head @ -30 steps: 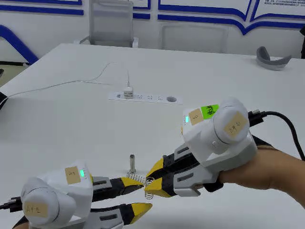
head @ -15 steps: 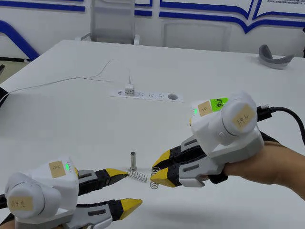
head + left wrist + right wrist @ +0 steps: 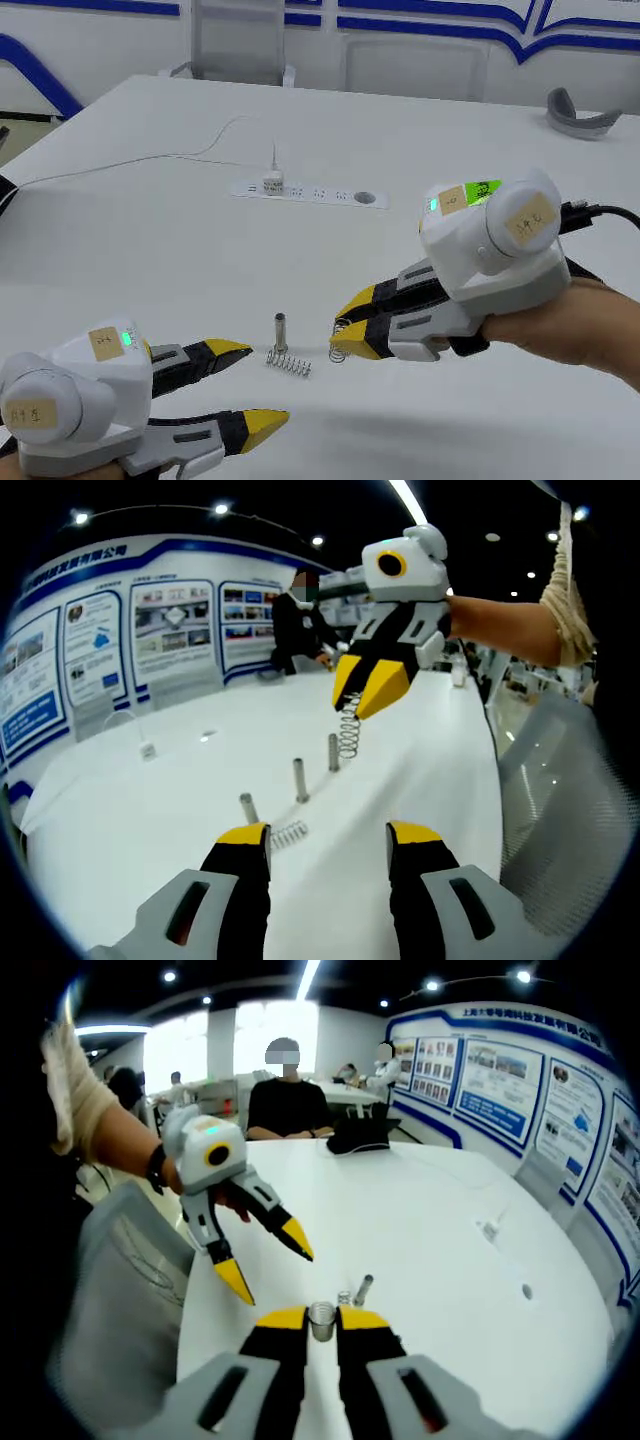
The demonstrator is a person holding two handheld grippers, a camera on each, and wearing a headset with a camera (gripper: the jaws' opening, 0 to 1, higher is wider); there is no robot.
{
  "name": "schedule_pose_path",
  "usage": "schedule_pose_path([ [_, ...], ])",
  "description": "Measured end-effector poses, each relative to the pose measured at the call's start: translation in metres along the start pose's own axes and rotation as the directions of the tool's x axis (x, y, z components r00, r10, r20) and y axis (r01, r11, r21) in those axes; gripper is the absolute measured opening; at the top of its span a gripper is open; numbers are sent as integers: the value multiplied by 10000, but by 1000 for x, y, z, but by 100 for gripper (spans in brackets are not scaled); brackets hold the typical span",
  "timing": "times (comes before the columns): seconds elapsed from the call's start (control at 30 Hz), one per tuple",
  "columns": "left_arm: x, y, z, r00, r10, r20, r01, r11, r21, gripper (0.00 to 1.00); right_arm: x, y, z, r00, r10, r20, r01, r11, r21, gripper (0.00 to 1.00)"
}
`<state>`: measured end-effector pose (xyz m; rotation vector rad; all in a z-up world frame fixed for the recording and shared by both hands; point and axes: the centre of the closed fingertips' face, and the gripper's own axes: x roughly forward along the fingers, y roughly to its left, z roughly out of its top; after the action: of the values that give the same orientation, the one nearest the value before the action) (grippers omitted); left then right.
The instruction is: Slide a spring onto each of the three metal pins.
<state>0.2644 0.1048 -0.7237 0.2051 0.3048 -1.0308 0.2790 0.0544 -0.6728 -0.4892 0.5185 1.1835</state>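
My right gripper (image 3: 347,337) is shut on a small steel spring (image 3: 340,341), held upright just above the table. In the left gripper view that spring (image 3: 348,730) hangs over the farthest of three upright metal pins (image 3: 333,752), with the other pins (image 3: 299,779) (image 3: 247,807) nearer. A second spring (image 3: 289,362) lies flat beside the pin (image 3: 281,332) that shows in the head view. My left gripper (image 3: 250,385) is open, low and to the left of that spring, holding nothing. The held spring (image 3: 322,1320) sits between the right jaws, with pins (image 3: 365,1290) just beyond.
A white power strip (image 3: 310,195) with a plugged charger and a cable lies mid-table. A grey headset (image 3: 583,113) rests at the far right edge. Chairs stand behind the white table (image 3: 150,250). People sit at another table in the right gripper view.
My left gripper has drawn back from the lying spring toward the lower left. The right gripper has shifted right and slightly up with its spring. The head camera tilted a little.
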Motion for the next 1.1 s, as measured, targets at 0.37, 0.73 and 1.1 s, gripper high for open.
schedule_pose_path([
  [0.37,-1,3,-2,9999,119,-8,-119,9999,-74,52,-4,-36,-3,9938,-1107,44,1104,9930,427,12],
  [0.73,-2,3,-1,9999,124,-15,-124,9999,-93,52,0,-59,-8,9860,-1664,60,1651,9814,983,12],
  [1.1,-3,3,-4,9998,172,-65,-173,9997,-177,53,13,-69,-20,9848,-1734,-51,1725,9755,1366,12],
])
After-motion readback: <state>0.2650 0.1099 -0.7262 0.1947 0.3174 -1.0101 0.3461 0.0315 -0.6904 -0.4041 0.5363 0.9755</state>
